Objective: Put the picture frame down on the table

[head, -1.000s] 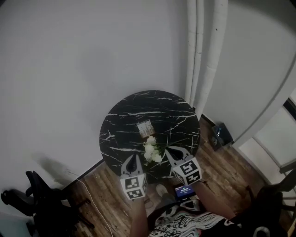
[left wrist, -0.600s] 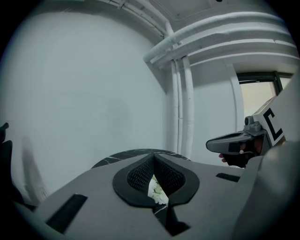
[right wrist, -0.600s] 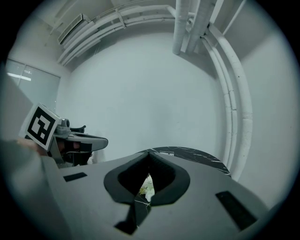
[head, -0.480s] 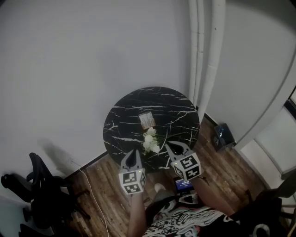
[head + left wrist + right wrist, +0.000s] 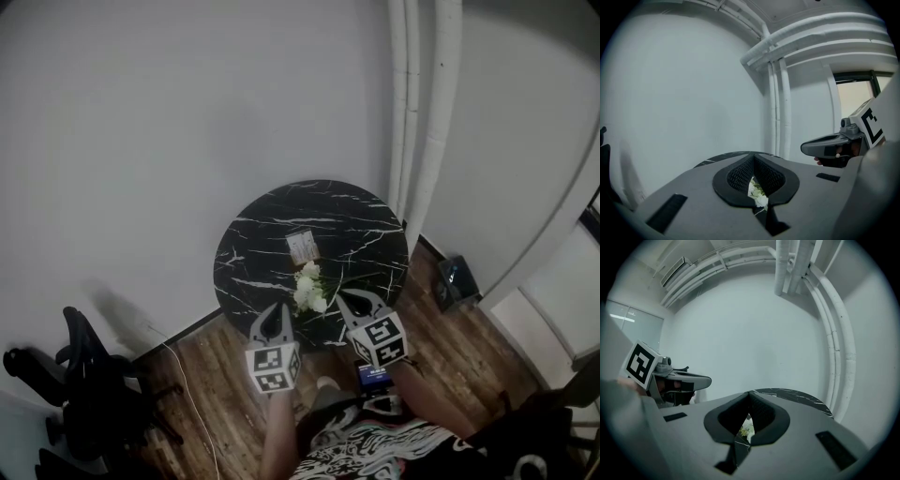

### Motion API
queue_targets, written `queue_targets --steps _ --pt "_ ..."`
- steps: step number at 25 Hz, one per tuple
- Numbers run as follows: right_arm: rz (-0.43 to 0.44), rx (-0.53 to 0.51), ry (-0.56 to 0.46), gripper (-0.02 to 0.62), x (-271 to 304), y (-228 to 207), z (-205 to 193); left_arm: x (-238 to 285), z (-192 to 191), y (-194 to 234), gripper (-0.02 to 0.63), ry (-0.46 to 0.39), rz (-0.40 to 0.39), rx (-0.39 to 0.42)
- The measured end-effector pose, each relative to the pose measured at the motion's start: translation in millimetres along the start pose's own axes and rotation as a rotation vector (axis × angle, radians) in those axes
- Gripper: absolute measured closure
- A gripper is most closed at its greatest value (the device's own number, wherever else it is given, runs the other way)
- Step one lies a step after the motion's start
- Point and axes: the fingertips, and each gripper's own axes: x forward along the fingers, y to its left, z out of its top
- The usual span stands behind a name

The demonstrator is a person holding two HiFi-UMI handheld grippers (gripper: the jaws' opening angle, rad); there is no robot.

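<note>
A small picture frame (image 5: 302,247) stands near the middle of the round black marble table (image 5: 253,253), with a bunch of white flowers (image 5: 307,289) just in front of it. My left gripper (image 5: 275,308) hovers at the table's near edge, left of the flowers, shut and holding nothing. My right gripper (image 5: 343,298) hovers at the near edge to their right, also shut with nothing in it. In the left gripper view the flowers (image 5: 757,192) show through the gap behind the closed tips (image 5: 753,157). The right gripper view shows the flowers (image 5: 746,427) the same way.
White pipes (image 5: 422,112) run down the wall behind the table. A black office chair (image 5: 84,375) stands at the lower left, with a cable (image 5: 187,394) on the wooden floor beside it. A dark box (image 5: 457,278) lies on the floor to the right.
The view has pulled back slightly: the table sits a little farther off and both grippers now hover at its near edge instead of over it. Both stay shut.
</note>
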Motion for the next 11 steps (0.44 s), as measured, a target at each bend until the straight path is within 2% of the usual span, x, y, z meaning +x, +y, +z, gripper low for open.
queue_targets --steps 11 --pt "0.043 -0.030 0.014 0.578 18 12 -2 7 -3 13 0.592 0.008 0.003 0.002"
